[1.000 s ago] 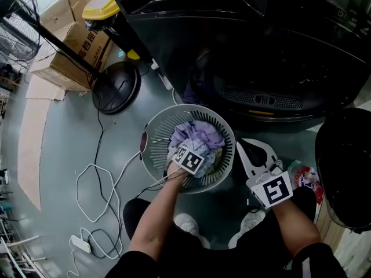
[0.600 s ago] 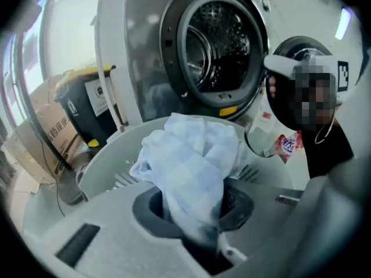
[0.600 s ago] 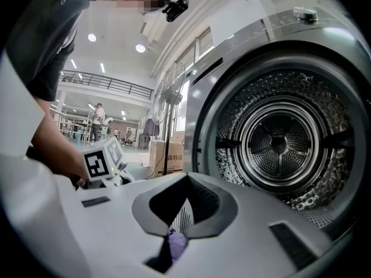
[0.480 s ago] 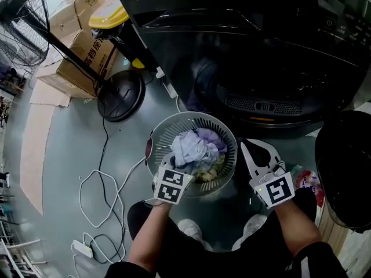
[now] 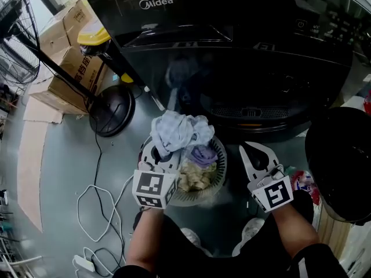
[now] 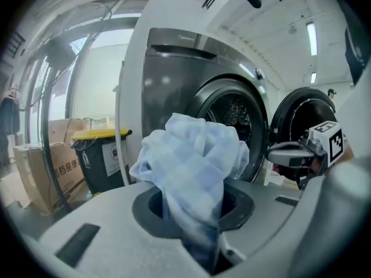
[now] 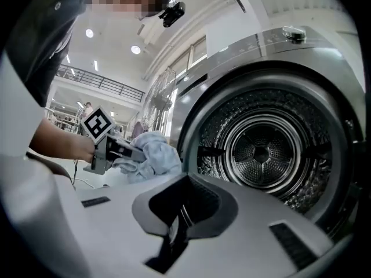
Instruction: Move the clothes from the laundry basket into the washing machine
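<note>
My left gripper (image 5: 162,151) is shut on a pale blue checked cloth (image 5: 177,129) and holds it above the round grey laundry basket (image 5: 219,162). The cloth (image 6: 191,161) bunches out of the jaws in the left gripper view, in front of the washing machine's open drum (image 6: 235,114). A purple garment (image 5: 203,154) and a beige one (image 5: 194,179) still lie in the basket. My right gripper (image 5: 255,155) hovers right of the basket, shut and holding nothing. It faces the steel drum (image 7: 264,152), with the left gripper (image 7: 124,152) and cloth (image 7: 148,152) to its left.
The dark washing machine (image 5: 232,57) fills the top of the head view, its round door (image 5: 342,167) swung open at the right. A fan base (image 5: 113,109), cardboard boxes (image 5: 69,68) and a yellow-lidded bin (image 5: 95,36) stand at the left. A white cable (image 5: 98,207) loops over the floor.
My left gripper has come up out of the basket with the blue cloth and swung to point at the machine. The right gripper has shifted only slightly.
</note>
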A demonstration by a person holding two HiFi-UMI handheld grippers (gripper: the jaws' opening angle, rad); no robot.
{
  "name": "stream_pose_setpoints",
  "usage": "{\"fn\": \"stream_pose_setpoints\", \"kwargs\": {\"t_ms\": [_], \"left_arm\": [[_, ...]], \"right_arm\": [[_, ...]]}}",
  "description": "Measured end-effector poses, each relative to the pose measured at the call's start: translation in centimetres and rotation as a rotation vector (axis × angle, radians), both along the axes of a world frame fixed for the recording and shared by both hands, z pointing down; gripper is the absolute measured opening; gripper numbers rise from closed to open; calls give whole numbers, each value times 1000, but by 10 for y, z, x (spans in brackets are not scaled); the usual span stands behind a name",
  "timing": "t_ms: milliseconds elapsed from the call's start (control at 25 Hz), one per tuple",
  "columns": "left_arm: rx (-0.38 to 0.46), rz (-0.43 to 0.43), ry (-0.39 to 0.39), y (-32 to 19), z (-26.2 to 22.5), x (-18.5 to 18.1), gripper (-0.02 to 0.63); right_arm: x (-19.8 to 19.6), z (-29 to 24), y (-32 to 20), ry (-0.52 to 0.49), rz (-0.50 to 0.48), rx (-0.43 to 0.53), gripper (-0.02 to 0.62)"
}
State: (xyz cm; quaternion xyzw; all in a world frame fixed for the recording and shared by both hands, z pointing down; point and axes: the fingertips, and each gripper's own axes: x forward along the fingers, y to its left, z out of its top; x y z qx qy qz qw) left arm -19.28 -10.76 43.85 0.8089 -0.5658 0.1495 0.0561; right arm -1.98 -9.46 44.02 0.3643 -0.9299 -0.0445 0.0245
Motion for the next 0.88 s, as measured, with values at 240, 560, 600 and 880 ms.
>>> {"fn": "stream_pose_setpoints", "kwargs": {"t_ms": [240,560,600,880], "left_arm": [[41,114,86,-17,-22,64,100],[76,170,165,-66,-21,139,100],[90,168,169,-73,-22,145,100],[137,151,160,-124,-16,179,100]], "right_arm": [[29,-7,-4,-4,77,-6,8],[69,-21,-14,-35,180,14,8],[74,-21,-14,-36,188,15,8],[98,-20,-13,-32,235,15,8]]}}
